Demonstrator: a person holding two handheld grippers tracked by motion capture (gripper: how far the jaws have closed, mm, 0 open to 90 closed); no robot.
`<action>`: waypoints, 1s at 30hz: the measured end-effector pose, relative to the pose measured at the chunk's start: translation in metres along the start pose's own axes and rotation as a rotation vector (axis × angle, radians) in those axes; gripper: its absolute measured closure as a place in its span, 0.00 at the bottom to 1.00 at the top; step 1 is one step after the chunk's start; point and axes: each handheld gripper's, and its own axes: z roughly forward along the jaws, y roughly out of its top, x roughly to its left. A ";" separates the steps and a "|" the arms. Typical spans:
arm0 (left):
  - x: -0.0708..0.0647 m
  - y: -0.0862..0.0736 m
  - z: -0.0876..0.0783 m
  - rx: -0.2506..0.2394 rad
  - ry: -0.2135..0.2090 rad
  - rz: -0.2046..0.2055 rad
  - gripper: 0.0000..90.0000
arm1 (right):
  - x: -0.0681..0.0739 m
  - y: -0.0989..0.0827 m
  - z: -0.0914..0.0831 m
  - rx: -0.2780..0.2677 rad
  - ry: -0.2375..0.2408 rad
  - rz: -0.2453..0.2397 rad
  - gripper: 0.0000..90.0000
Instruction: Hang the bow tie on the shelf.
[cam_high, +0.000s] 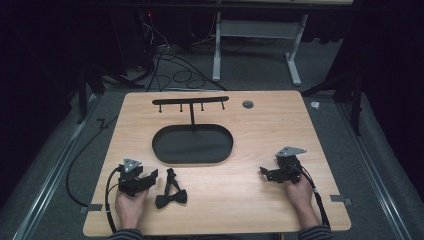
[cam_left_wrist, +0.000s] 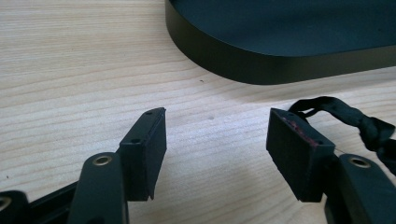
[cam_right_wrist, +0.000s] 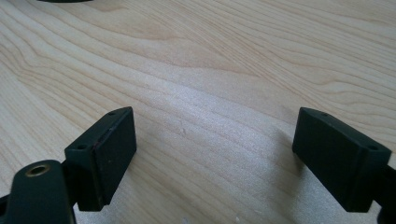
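1. Resting both tongs on the table (cam_high: 260, 125), I am holding my left gripper (cam_high: 150, 176) released, jaws spread wide with nothing between them; my right gripper (cam_high: 263, 172) is likewise gaping over bare wood.
2. I am looking at the bow tie (cam_high: 170, 198), lying flat just right of my left gripper and near the front of the oval black tray (cam_high: 192, 160).
3. I am judging it light, soft and floppy: fabric, not fragile, not slippery, though the strap will be dangling once lifted.
4. I am picking the knot at the middle of the bow as the best hold; pinching the strap (cam_left_wrist: 343, 112) alone would be letting the bow swing.
5. The bow's long axis is running roughly left to right, parallel to the tray's long side, while the folded strap is pointing away from me toward the tray.
6. The strap end is showing beside my left gripper's right jaw, close but apparently not touching.
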 end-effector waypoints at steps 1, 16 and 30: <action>0.000 0.000 0.000 0.000 0.000 0.000 0.44 | 0.000 0.000 0.000 0.000 0.000 0.000 0.16; -0.011 0.003 -0.012 -0.011 -0.044 0.004 0.45 | 0.000 0.000 0.000 0.002 0.000 0.000 0.16; -0.031 0.004 -0.017 0.032 -0.094 0.061 0.46 | 0.000 0.000 0.000 0.002 0.000 0.000 0.16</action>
